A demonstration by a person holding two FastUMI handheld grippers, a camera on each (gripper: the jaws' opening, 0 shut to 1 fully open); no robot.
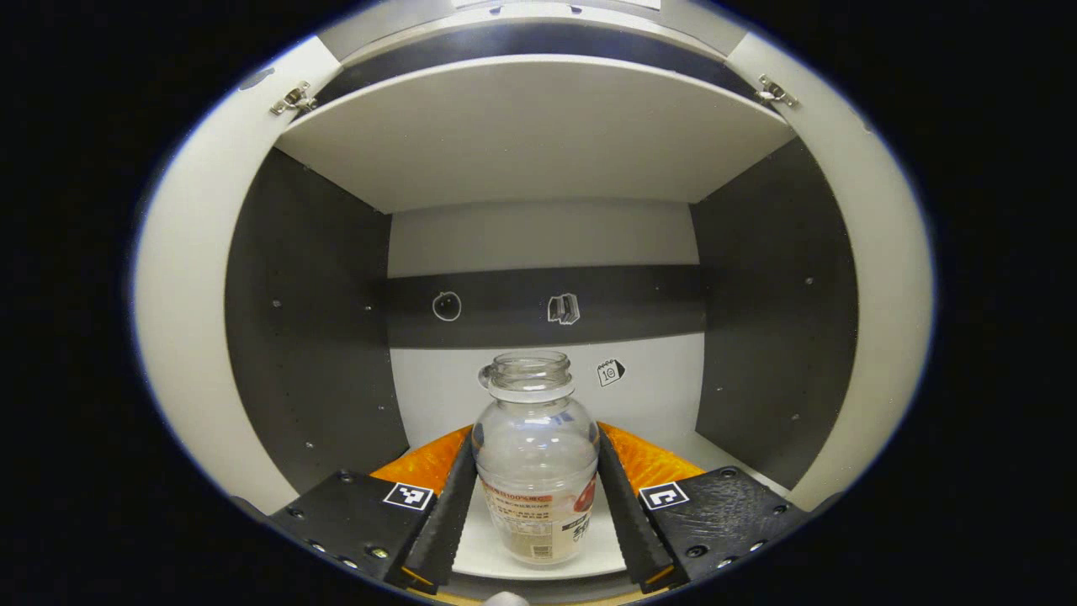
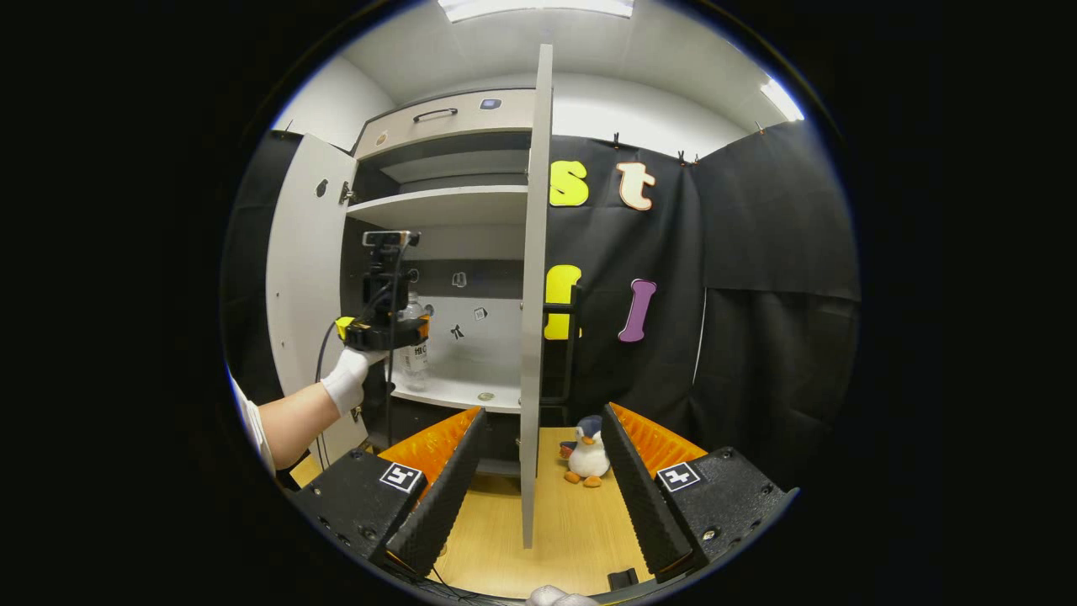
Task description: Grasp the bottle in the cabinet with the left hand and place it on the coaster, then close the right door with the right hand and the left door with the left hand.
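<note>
Clear glass, cap off: the bottle (image 1: 536, 459) stands upright on the white cabinet shelf (image 1: 538, 551), right between the black ribbed fingers (image 1: 444, 513) of the left gripper (image 1: 536, 505). Both pads sit against its sides with no gap I can make out, so the left gripper looks closed on it, bottle still resting on the shelf. Room overhead is good: the upper shelf (image 1: 538, 135) hangs well above the bottle's open mouth, and the dark side walls (image 1: 311, 337) stand well apart on either flank. Small stickers (image 1: 563, 309) dot the back panel behind it.

Over in the right gripper view, the left gripper (image 2: 389, 332) reaches into the cabinet, held by a white-gloved hand (image 2: 349, 374), the bottle (image 2: 412, 337) at its fingers. The left door (image 2: 303, 278) swings wide open. The right door (image 2: 532, 286) stands edge-on, dead centre, its thin edge running down between the fingers of the right gripper (image 2: 538, 484), touching neither. Those jaws are spread wide, holding nothing. Below lies a pale wooden table (image 2: 564, 522), with a toy penguin (image 2: 586, 452) standing just right of the door edge. Black cloth wall (image 2: 757, 337) closes off the right side.
</note>
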